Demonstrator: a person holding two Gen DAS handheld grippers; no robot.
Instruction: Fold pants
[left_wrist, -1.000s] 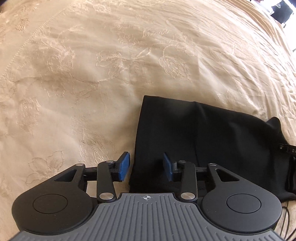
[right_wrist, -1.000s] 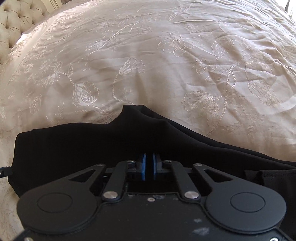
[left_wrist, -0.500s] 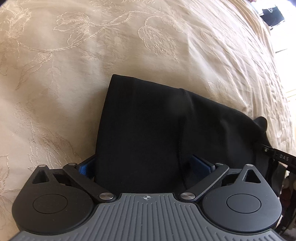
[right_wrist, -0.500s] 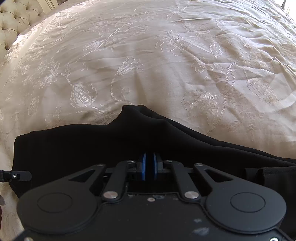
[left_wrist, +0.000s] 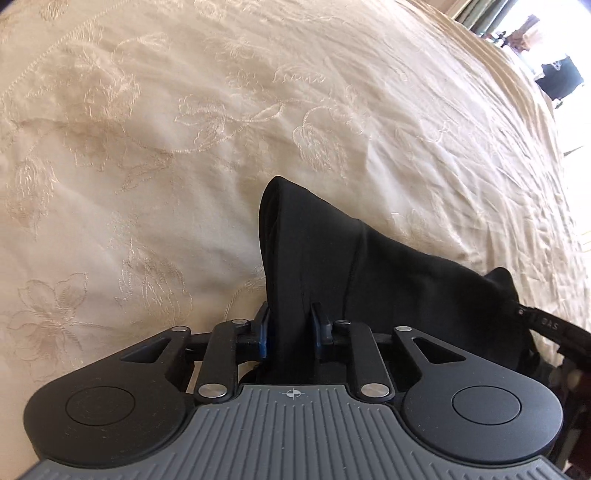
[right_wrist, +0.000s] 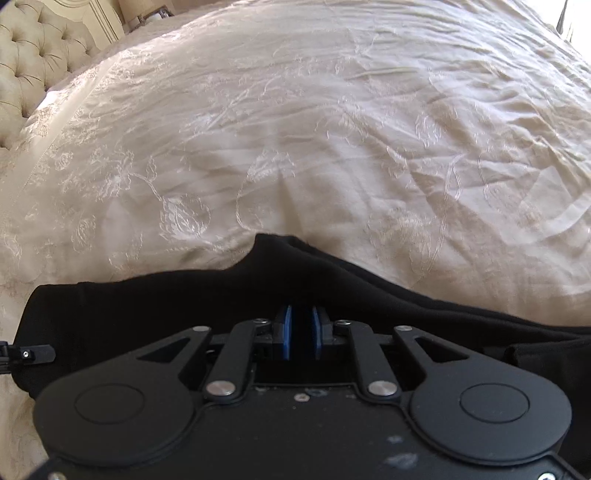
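Pinching a bunched fold of the black pants (left_wrist: 369, 280), the left gripper (left_wrist: 290, 328) has its blue pads (left_wrist: 263, 334) pressed on the cloth, which rises in a peak toward 12 o'clock and trails off to 3 o'clock across the cream bedspread (left_wrist: 147, 147). Over on the other side the right gripper (right_wrist: 301, 332) is easing its jaws apart, narrow yet, with dark cloth showing between the pads (right_wrist: 285, 334). Pants (right_wrist: 147, 306) spread from 9 to 3 o'clock there; a tufted headboard (right_wrist: 40, 62) sits at 10 o'clock.
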